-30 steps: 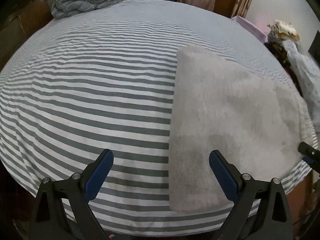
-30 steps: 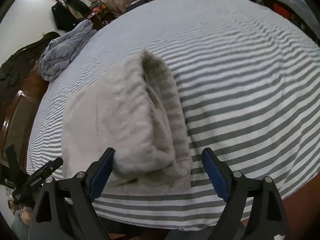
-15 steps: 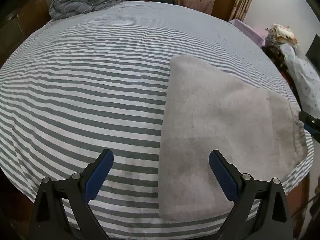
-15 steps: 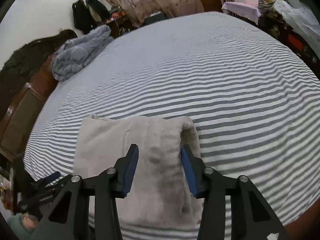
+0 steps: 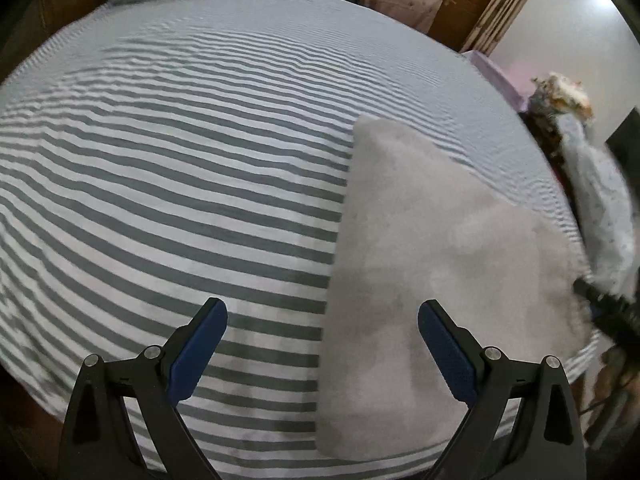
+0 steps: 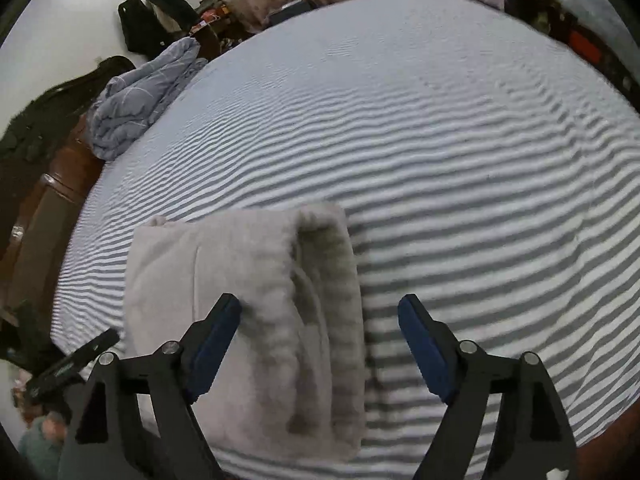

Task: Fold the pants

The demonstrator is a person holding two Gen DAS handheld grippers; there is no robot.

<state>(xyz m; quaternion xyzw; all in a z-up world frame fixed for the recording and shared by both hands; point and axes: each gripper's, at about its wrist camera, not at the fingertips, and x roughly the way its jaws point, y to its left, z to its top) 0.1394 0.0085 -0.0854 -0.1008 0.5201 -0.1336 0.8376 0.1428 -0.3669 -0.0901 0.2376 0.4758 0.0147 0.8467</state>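
Left wrist view: your left gripper (image 5: pixel 322 350) hangs w/ jaws wide apart, nothing between the pads. Pants (image 5: pixel 432 264) lie folded flat on the striped bed (image 5: pixel 168 184), near the bed's front edge. Their left edge runs up between your two fingers; right finger sits over the fabric, left finger over bare sheet. Whether the pads touch cloth: can't tell. Your right gripper shows as a dark tip at the pants' far right edge, blurred.

Right wrist view: your right gripper (image 6: pixel 320 346) has jaws opening, released. Thick folded edge of the pants (image 6: pixel 256 304) lies between the fingers, closer to the left pad (image 6: pixel 212 340); right pad well clear, over sheet. Rest of the pants spreads left of the claw. Blue quilt (image 6: pixel 136 100) bunched at the bed's far left corner, well apart from the pants.
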